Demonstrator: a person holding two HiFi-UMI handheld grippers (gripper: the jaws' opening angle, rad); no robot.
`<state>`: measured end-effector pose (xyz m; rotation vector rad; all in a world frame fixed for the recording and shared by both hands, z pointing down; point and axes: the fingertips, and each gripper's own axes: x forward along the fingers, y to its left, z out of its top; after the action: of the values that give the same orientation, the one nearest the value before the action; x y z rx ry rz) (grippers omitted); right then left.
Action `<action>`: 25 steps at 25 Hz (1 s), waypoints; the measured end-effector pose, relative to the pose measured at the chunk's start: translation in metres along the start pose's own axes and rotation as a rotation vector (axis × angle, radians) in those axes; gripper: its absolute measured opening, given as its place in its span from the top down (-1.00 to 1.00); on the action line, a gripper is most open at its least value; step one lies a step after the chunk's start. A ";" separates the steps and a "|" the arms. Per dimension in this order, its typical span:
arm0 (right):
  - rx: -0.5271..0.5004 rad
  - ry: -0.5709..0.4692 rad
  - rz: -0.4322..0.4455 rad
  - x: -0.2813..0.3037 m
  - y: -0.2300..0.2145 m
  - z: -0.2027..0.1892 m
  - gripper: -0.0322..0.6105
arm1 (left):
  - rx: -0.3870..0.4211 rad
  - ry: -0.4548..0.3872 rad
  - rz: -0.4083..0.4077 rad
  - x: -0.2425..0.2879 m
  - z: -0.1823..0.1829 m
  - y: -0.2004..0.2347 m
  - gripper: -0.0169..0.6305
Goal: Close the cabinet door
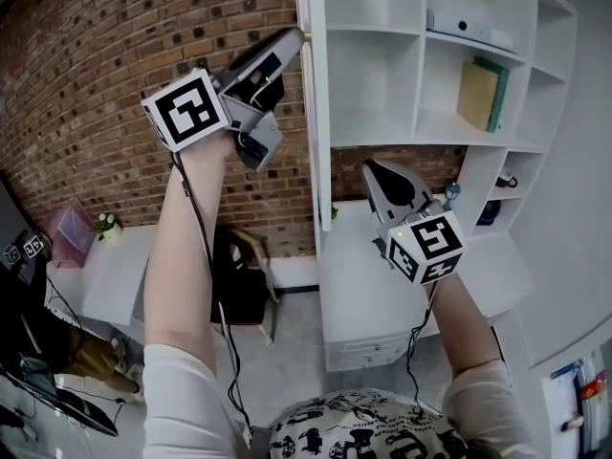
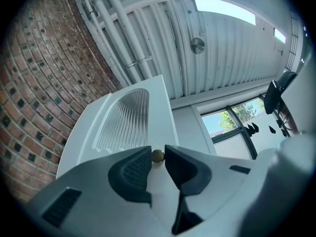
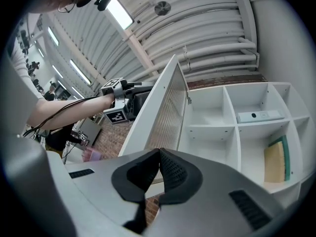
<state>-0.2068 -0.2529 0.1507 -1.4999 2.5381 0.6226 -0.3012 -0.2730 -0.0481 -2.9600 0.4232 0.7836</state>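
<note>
The white cabinet door (image 1: 316, 94) stands open, edge-on to me in the head view, with a ribbed glass panel (image 2: 123, 117). My left gripper (image 1: 295, 36) is raised to the door's outer edge and is shut on the small brass door knob (image 2: 157, 155), which sits between its dark pads (image 2: 136, 172). My right gripper (image 1: 375, 172) hovers lower, in front of the open cabinet (image 1: 421, 55), shut with nothing between its pads (image 3: 173, 169). In the right gripper view, the door (image 3: 165, 112) rises just beyond the jaws and the left gripper (image 3: 129, 97) is on its far side.
The cabinet shelves hold a tan and green book (image 1: 481, 94) and a white box (image 1: 473, 32). A white desk (image 1: 382, 285) lies below the cabinet. A brick wall (image 1: 96, 84) is behind the door. A dark chair (image 1: 244, 275) and a pink bin (image 1: 72, 228) stand lower left.
</note>
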 end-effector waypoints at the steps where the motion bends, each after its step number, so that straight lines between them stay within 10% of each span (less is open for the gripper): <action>1: 0.003 -0.005 0.000 -0.001 -0.003 0.003 0.86 | 0.002 -0.003 0.001 0.002 0.001 -0.002 0.66; 25: 0.067 -0.026 0.135 -0.022 -0.162 -0.066 0.85 | 0.256 0.063 0.094 0.137 -0.087 -0.024 0.68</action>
<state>-0.0502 -0.3304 0.1712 -1.2993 2.6287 0.5645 -0.1389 -0.2946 -0.0402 -2.7478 0.6203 0.5935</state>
